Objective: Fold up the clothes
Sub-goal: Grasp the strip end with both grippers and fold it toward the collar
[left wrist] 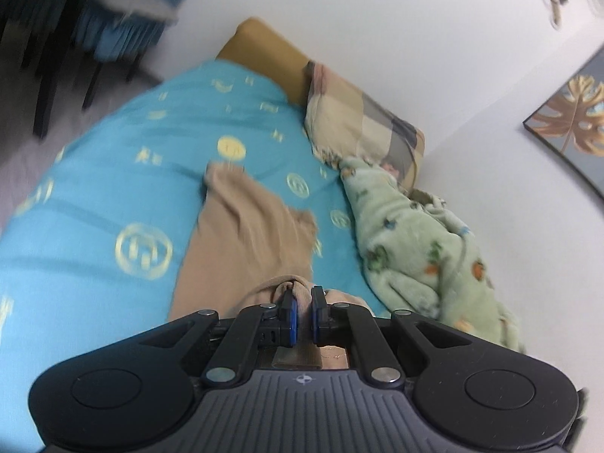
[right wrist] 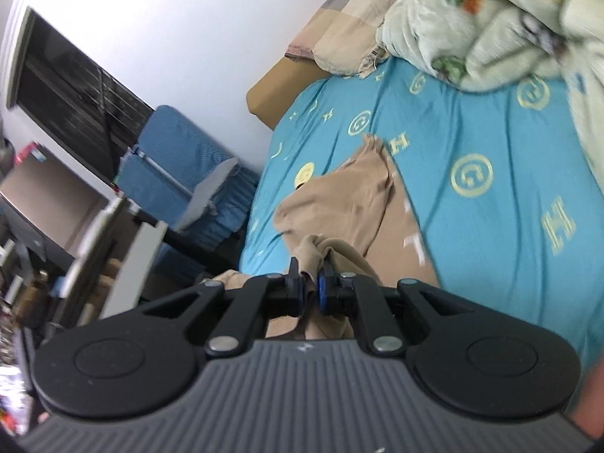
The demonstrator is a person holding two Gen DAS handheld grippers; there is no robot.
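A tan garment (left wrist: 241, 234) lies stretched over a turquoise bedsheet (left wrist: 113, 158) printed with gold logos. My left gripper (left wrist: 304, 302) is shut on a bunched edge of this tan garment at the near end. In the right wrist view the same tan garment (right wrist: 339, 196) runs away from me across the bedsheet (right wrist: 490, 143), creased and partly doubled over. My right gripper (right wrist: 311, 281) is shut on a gathered fold of it, cloth bulging above the pads. Both views are blurred by motion.
A pale green fleece blanket (left wrist: 422, 249) is heaped along the wall side of the bed, with a checked pillow (left wrist: 362, 120) beyond it. A framed leaf picture (left wrist: 570, 120) hangs on the white wall. Blue folding chairs (right wrist: 177, 173), a dark window (right wrist: 68, 105) and cluttered furniture stand off the bed.
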